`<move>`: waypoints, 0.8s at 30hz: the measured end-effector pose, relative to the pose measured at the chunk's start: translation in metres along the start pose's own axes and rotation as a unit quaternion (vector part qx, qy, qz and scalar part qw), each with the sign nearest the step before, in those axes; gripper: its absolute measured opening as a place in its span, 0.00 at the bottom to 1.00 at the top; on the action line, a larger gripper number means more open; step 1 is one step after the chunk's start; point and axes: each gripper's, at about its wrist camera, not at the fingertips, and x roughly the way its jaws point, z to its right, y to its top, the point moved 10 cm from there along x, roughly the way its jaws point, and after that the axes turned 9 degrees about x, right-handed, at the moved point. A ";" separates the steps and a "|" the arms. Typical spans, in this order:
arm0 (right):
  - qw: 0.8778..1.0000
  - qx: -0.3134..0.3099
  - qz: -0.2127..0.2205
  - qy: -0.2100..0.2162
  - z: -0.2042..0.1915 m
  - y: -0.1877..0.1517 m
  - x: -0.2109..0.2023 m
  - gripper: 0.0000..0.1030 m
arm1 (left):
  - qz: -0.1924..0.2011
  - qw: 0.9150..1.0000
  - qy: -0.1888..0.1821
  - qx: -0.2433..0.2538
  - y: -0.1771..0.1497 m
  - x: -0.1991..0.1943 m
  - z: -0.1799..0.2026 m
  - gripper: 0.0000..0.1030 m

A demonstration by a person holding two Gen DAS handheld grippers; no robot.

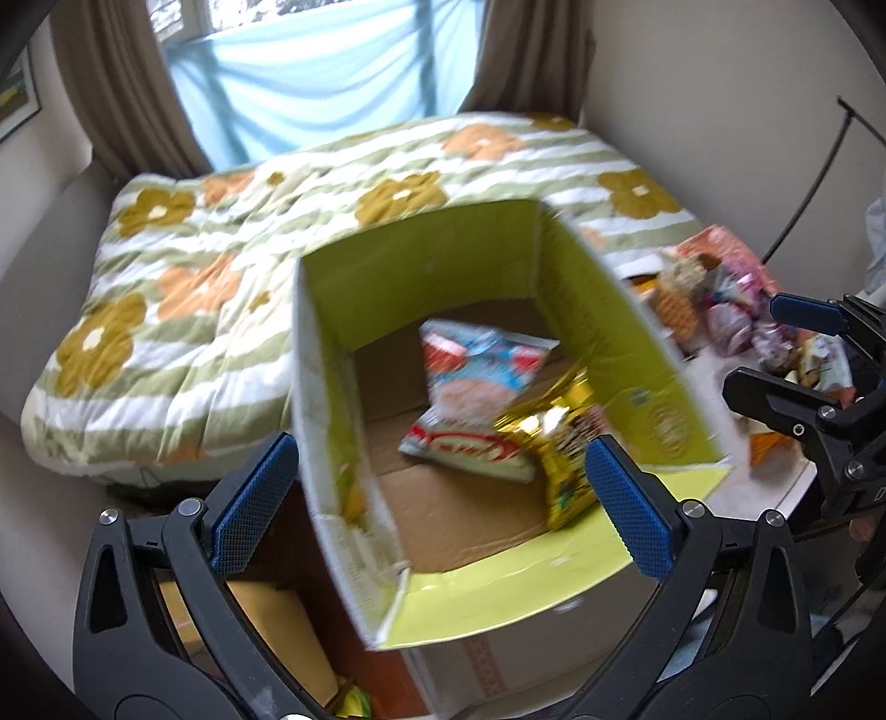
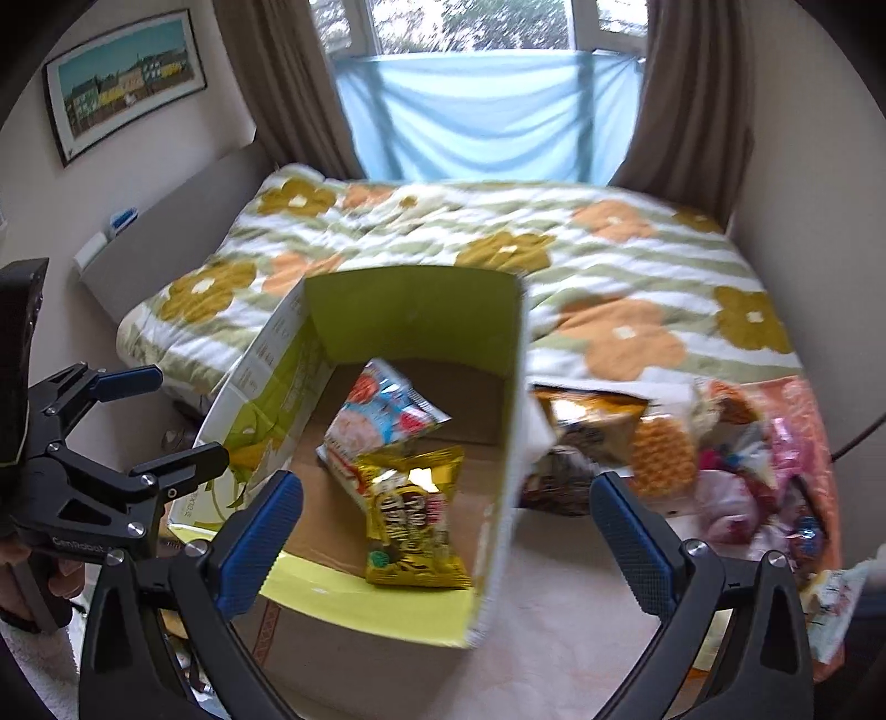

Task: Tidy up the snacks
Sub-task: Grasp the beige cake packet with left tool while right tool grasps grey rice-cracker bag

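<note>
Bedside box (image 2: 410,310) holds gold packet (image 2: 412,520) between open right gripper (image 2: 446,531).

Light: soft daylight through the window (image 2: 470,22), fairly bright.
Glare: glints on the gold packet (image 2: 412,520).
Blur: motion smear on the box (image 1: 354,288).
Edges: fisheye bending, dark corners.
</note>
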 end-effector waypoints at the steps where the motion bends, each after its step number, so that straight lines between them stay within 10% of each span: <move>1: 1.000 0.005 0.008 -0.002 0.008 0.001 -0.008 1.00 | 0.006 1.000 -0.002 0.005 0.005 -0.004 0.008 1.00; 10: 0.996 0.048 0.065 -0.048 0.118 -0.004 -0.083 1.00 | 0.032 0.998 -0.040 0.035 0.039 -0.021 0.119 1.00; 24: 0.994 0.091 0.032 -0.055 0.278 -0.057 -0.129 1.00 | 0.010 0.990 -0.090 0.112 0.057 0.008 0.324 1.00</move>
